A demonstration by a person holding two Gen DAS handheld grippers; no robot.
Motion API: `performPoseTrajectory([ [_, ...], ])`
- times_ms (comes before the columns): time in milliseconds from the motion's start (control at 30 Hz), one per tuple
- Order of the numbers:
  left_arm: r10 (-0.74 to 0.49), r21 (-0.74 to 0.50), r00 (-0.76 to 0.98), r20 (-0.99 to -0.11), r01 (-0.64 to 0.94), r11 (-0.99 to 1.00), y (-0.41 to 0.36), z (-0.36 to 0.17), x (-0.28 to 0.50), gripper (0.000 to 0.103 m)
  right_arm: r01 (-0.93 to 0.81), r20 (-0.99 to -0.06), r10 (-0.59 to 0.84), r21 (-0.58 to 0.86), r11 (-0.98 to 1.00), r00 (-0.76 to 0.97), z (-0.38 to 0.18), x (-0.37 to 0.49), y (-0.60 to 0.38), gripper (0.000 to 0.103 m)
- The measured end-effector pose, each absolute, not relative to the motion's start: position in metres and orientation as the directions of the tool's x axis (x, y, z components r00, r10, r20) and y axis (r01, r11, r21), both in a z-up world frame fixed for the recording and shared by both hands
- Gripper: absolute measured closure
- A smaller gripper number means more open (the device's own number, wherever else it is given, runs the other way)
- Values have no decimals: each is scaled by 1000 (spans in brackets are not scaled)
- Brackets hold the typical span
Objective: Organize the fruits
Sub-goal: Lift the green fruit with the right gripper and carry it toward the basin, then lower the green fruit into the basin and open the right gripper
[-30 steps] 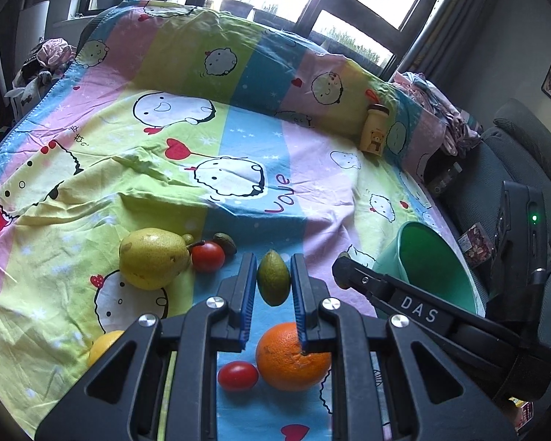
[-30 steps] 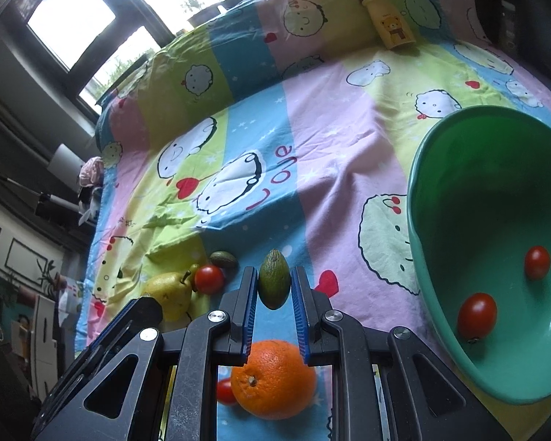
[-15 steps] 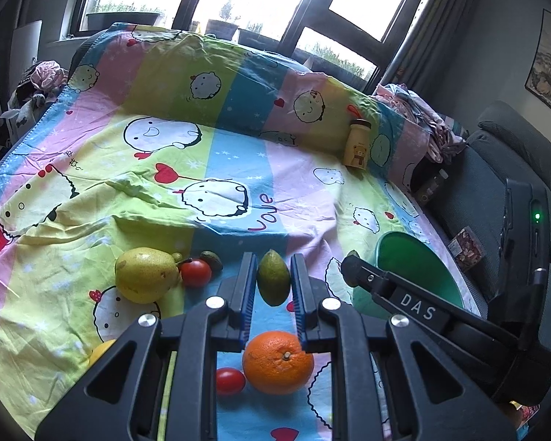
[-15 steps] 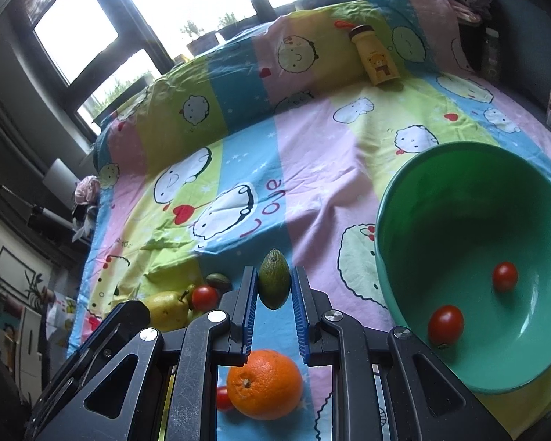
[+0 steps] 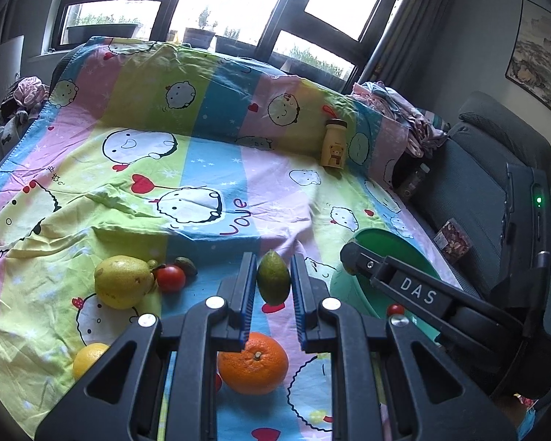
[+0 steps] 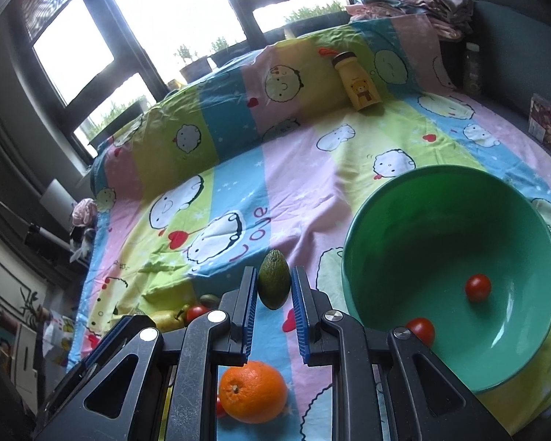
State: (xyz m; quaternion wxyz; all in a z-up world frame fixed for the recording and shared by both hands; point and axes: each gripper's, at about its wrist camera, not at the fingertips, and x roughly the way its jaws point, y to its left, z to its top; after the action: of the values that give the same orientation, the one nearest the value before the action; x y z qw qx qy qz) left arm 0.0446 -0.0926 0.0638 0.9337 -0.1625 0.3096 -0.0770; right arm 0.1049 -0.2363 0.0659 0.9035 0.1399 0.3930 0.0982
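Right claw (image 6: 273,275), its blue-padded jaws drawn in to a narrow gap, pinches a green fruit (image 6: 273,283) by its flanks, pointed end up and clear of the cartoon bedsheet (image 6: 312,183). Over the past second the view from this claw has risen and swung right. The green bowl (image 6: 448,169), cut off at the frame's edge a moment ago, now sits almost whole just right of the jaws. Two cherry tomatoes (image 6: 477,287) already lie inside it.

Left claw (image 5: 273,275) shows the same picture from its own camera. Its jaws are closed to a narrow gap on a second green fruit (image 5: 273,278), and the bed has dropped away beneath it as it lifted. From that side the right claw's tip is seen near the bowl, but its load is hidden there.

Both fruits have kept their place between the pads while the room moved behind them, so the grips look firm. By this reading the pick is done and the carry is under way. The right claw seems closest to a drop, needing only to cross the rim and part its jaws.

Waiting on the sheet are an orange (image 5: 252,364), a pear (image 5: 123,281), a tomato (image 5: 170,278) and a lemon (image 5: 90,358).
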Motion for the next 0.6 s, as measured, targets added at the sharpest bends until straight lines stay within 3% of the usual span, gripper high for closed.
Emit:
performPoseTrajectory([
  [600, -332, -297, 762, -557, 190, 936, -133, 88, 64, 85, 9, -627, 242, 370, 929, 740, 84, 97, -281, 82],
])
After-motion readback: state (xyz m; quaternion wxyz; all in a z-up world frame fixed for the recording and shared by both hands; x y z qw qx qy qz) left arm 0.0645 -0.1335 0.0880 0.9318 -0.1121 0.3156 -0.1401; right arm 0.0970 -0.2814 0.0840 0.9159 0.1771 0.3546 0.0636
